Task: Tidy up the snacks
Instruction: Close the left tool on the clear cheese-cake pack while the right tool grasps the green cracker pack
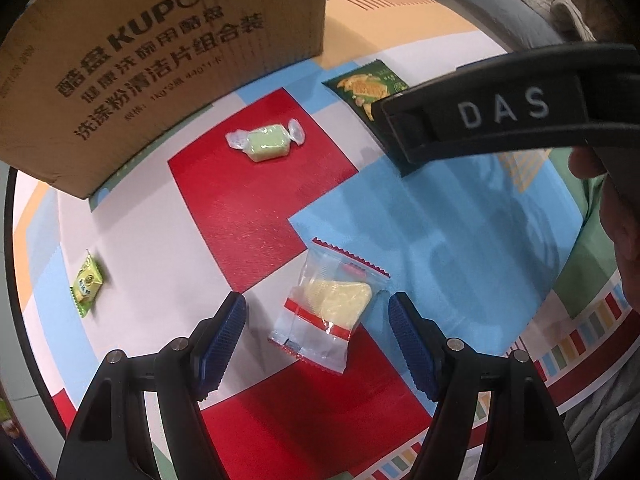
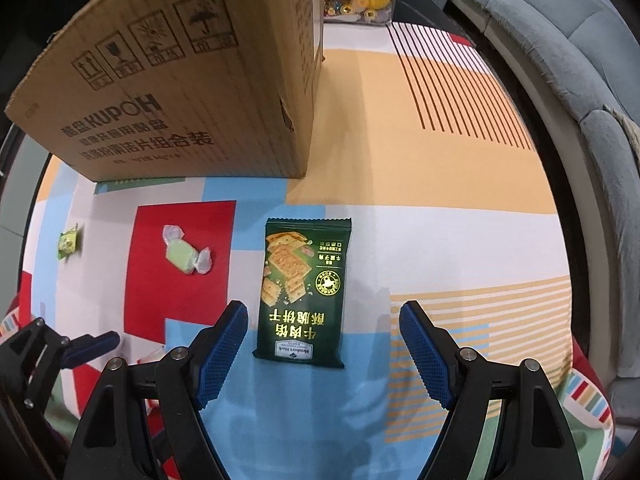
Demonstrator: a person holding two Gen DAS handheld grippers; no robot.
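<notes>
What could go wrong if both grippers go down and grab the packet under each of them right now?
The clear packet lies askew between the left gripper's open fingers, so they may catch only loose film and let it slip. The dark green cracker packet lies flat beneath the open right gripper; the pads might slide over it. The two grippers work close together and could bump.

From my left claw's view, the right gripper (image 1: 480, 120) hides the dark green cracker packet's (image 1: 362, 84) near half; cardboard box (image 1: 160, 60) top cut off.
</notes>
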